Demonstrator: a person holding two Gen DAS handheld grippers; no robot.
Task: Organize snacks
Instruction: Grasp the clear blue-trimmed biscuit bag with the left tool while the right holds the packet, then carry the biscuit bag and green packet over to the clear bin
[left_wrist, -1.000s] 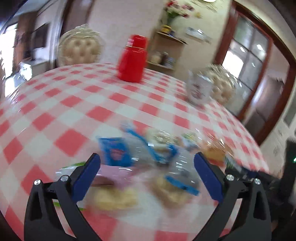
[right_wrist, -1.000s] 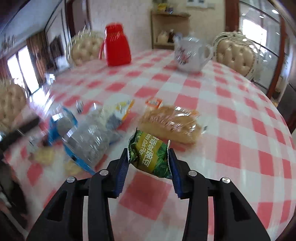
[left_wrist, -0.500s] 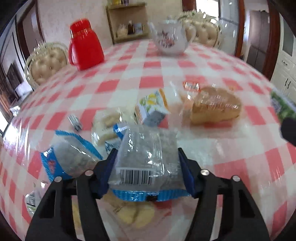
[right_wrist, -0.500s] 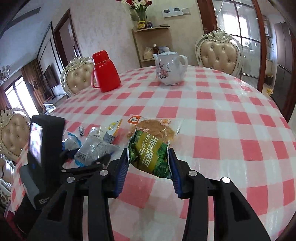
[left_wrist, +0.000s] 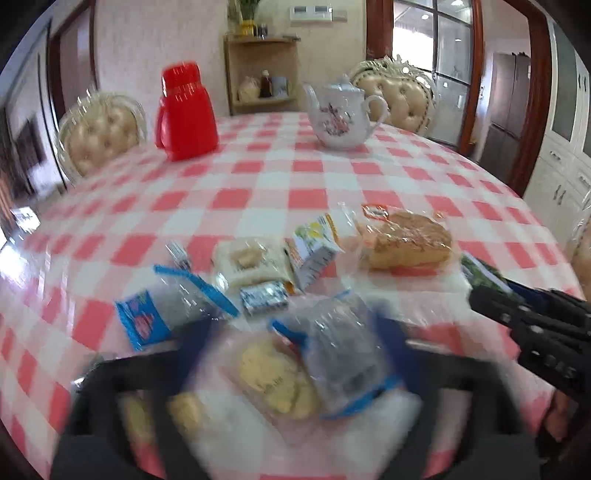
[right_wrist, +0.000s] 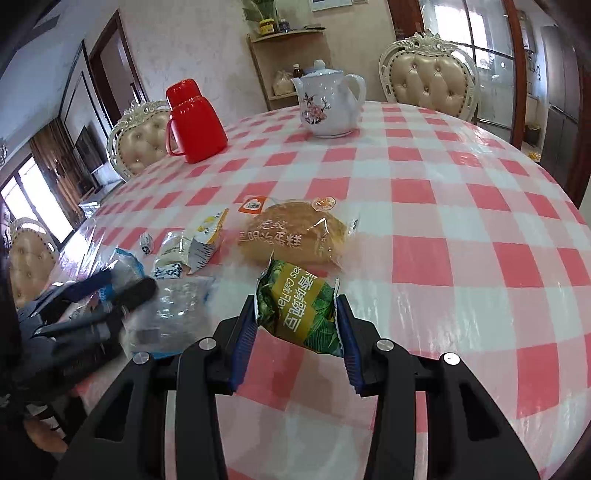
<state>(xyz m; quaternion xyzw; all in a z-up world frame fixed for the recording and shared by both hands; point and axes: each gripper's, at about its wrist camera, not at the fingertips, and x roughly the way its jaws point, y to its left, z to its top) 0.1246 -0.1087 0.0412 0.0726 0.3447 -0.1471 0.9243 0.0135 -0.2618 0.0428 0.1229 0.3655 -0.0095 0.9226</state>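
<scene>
Checked table (right_wrist: 424, 192): red flask (right_wrist: 195, 125), teapot (right_wrist: 327, 105) behind snacks (left_wrist: 258, 266)

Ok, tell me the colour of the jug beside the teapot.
Red jug, lid included; clearest in the right wrist view.

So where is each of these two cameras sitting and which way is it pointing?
Left wrist view: sits on the left gripper, angled down across the checked table at a heap of snack packets; its own blurred, just-opened fingers and the right gripper show.
Right wrist view: sits on the right gripper, angled down over the table, jaws clamped on a green snack packet; the left gripper shows at left.
Shared: red flask, white teapot, wrapped bread.
</scene>
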